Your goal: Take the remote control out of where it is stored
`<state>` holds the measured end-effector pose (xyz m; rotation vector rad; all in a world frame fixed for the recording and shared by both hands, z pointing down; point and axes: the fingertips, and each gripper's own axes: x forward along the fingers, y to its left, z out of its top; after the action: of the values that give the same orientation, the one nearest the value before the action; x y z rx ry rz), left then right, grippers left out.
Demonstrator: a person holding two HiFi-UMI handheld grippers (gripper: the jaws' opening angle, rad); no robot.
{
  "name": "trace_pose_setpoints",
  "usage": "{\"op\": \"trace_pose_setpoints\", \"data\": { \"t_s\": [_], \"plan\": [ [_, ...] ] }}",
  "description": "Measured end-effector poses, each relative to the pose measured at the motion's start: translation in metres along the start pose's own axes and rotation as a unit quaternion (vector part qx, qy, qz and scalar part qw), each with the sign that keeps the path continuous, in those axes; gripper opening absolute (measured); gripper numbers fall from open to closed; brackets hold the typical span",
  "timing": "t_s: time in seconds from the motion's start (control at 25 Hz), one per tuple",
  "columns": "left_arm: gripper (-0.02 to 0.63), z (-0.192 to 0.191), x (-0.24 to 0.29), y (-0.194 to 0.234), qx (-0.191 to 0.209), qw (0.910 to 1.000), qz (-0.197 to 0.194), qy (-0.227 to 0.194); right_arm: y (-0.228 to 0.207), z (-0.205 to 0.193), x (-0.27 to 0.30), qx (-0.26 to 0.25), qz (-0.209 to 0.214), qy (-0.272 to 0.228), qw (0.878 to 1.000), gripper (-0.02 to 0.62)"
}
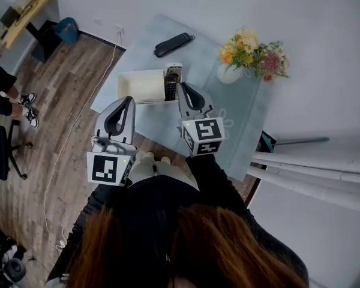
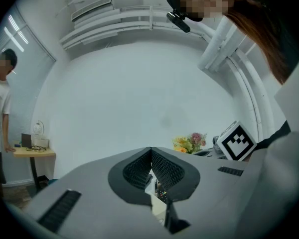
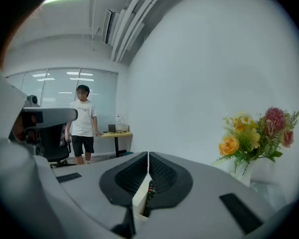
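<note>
Standing upright in the right end of the cream box (image 1: 141, 86), the remote control (image 1: 172, 81) lies just beyond the right gripper's (image 1: 182, 89) shut, empty jaws. The left gripper (image 1: 129, 101) is likewise closed on nothing. The box wall hides the remote's lower part.

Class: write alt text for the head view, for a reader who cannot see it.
A person holds the left gripper and right gripper, both shut, at a pale blue table, near an open cream box with a remote control standing in its right end. A black oblong object and a vase of flowers sit farther back.
</note>
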<state>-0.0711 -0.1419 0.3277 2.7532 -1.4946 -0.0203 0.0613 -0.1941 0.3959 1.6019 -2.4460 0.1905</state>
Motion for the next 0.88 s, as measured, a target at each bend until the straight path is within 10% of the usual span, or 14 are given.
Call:
{"op": "trace_pose_setpoints", "data": {
  "t_s": [0.88],
  "plan": [
    [0.007,0.0,-0.019,0.014,0.009,0.9995,0.03,0.003,-0.015,-0.101,0.073,0.014,-0.049,0.088,0.995,0.022]
  ]
}}
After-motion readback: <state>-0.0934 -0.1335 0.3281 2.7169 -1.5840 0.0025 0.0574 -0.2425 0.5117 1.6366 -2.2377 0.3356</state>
